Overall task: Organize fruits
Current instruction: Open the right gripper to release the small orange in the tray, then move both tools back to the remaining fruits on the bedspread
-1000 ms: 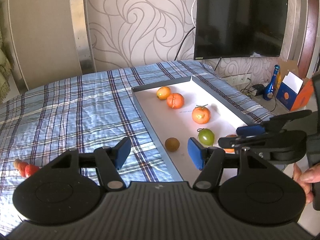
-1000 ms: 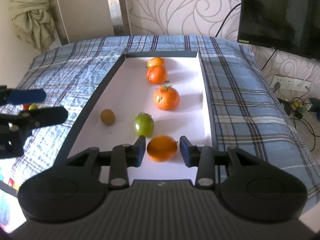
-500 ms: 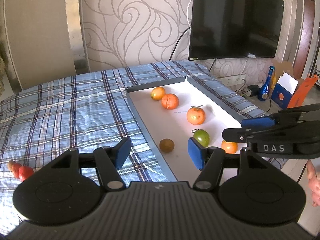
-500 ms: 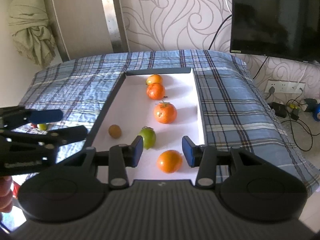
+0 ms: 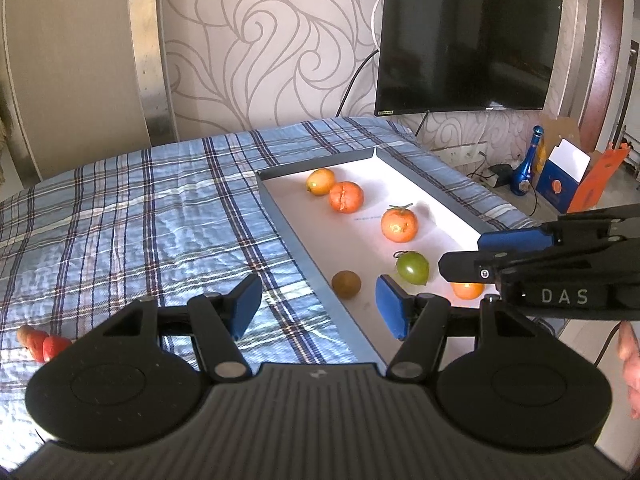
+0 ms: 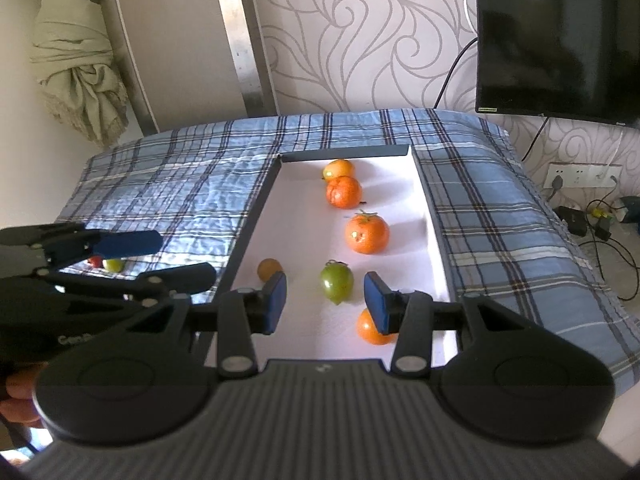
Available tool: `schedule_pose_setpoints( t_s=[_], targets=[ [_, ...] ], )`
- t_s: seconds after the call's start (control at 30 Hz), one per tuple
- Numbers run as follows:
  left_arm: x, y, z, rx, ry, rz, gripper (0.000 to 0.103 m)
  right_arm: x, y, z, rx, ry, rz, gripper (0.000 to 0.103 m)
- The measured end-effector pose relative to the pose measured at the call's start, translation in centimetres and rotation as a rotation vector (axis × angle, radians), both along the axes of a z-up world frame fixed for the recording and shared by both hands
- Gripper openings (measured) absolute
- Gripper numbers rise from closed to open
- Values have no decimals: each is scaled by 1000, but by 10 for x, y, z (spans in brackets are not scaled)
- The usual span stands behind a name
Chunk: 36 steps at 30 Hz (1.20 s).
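Observation:
A white tray with a grey rim (image 5: 296, 240) lies on the plaid bedcover. It holds a yellow-orange fruit (image 6: 338, 169), two tangerines (image 6: 344, 192) (image 6: 366, 234), a green fruit (image 6: 336, 282), a small brown fruit (image 6: 269, 268) and an orange (image 6: 368, 330). My right gripper (image 6: 326, 300) hovers open and empty above the tray's near end, and its right finger hides part of the orange. My left gripper (image 5: 318, 304) is open and empty over the tray's left rim, near the brown fruit (image 5: 346, 284). Red fruits (image 5: 44, 346) lie on the cover at the left.
A small red and a green fruit (image 6: 106, 264) sit on the cover left of the tray. A television (image 5: 460, 40) hangs on the far wall. A blue bottle (image 5: 528, 168), boxes and cables are on the floor at the right. A person's hand (image 5: 628, 360) shows at the right edge.
My right gripper has risen and drawn back from the orange, which was between its fingers and now lies on the tray. The left gripper has barely moved.

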<state>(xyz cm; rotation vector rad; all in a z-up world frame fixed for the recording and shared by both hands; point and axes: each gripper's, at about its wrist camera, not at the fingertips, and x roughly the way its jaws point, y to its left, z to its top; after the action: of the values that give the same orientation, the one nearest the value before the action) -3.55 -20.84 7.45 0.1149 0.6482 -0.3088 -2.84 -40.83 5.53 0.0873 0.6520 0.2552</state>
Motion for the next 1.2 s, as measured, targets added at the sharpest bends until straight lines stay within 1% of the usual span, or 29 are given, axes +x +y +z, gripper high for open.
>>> schedule_pose_setpoints(
  t_s=[0.27, 0.43, 0.57, 0.63, 0.67, 0.8, 0.87, 0.93, 0.97, 1.0, 1.03, 1.1, 1.2],
  targets=[
    [5, 8, 5, 10, 1, -48, 68, -5, 12, 7, -4, -19, -45, 46],
    [8, 14, 6, 15, 6, -85, 69, -11, 20, 9, -25, -41, -111, 46],
    [11, 20, 8, 15, 7, -107, 69, -13, 29, 10, -68, -56, -189, 46],
    [13, 24, 9, 10, 7, -115, 69, -13, 34, 10, -102, -55, -223, 46],
    [13, 25, 10, 8, 6, -119, 69, -15, 38, 9, -126, -69, -232, 46],
    [15, 33, 9, 1, 11, -129, 69, -19, 52, 13, -179, -99, -218, 46],
    [15, 38, 8, -5, 15, -129, 69, -20, 57, 17, -167, -106, -200, 46],
    [16, 44, 8, -8, 17, -116, 69, -20, 61, 21, -162, -118, -204, 64],
    [16, 48, 7, -16, 22, -111, 69, -20, 64, 22, -184, -123, -218, 68],
    [16, 52, 7, -20, 23, -103, 70, -21, 68, 24, -203, -140, -220, 75],
    [17, 55, 7, -20, 23, -97, 71, -23, 69, 25, -204, -164, -212, 79],
    [15, 60, 8, -26, 19, -89, 73, -25, 72, 27, -185, -181, -205, 82],
    [14, 66, 9, -25, 8, -88, 75, -20, 75, 27, -189, -172, -206, 82]
  ],
)
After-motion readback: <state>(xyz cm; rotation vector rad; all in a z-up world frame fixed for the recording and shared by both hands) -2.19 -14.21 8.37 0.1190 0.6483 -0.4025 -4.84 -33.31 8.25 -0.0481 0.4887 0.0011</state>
